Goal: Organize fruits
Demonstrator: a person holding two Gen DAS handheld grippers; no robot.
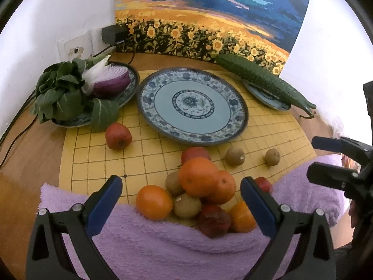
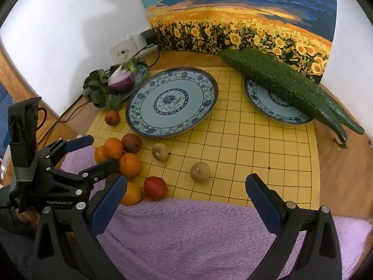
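Note:
A pile of oranges (image 1: 198,176), red apples (image 1: 213,220) and brown kiwis (image 1: 186,205) lies on the yellow grid mat (image 1: 144,161) at the edge of a purple towel (image 1: 163,245). My left gripper (image 1: 181,206) is open, its fingers either side of the pile. A lone apple (image 1: 118,136) and two kiwis (image 1: 235,156) lie apart. A large empty blue-patterned plate (image 1: 163,98) sits behind. My right gripper (image 2: 186,200) is open and empty over the towel (image 2: 198,233), near a kiwi (image 2: 200,171) and a red apple (image 2: 155,188).
A plate at back left holds bok choy (image 1: 60,93) and a cut red onion (image 1: 112,80). A small plate (image 2: 263,98) at back right bears two cucumbers (image 2: 284,81). A sunflower painting (image 1: 209,18), a wall socket with charger (image 1: 112,33) and cables stand behind.

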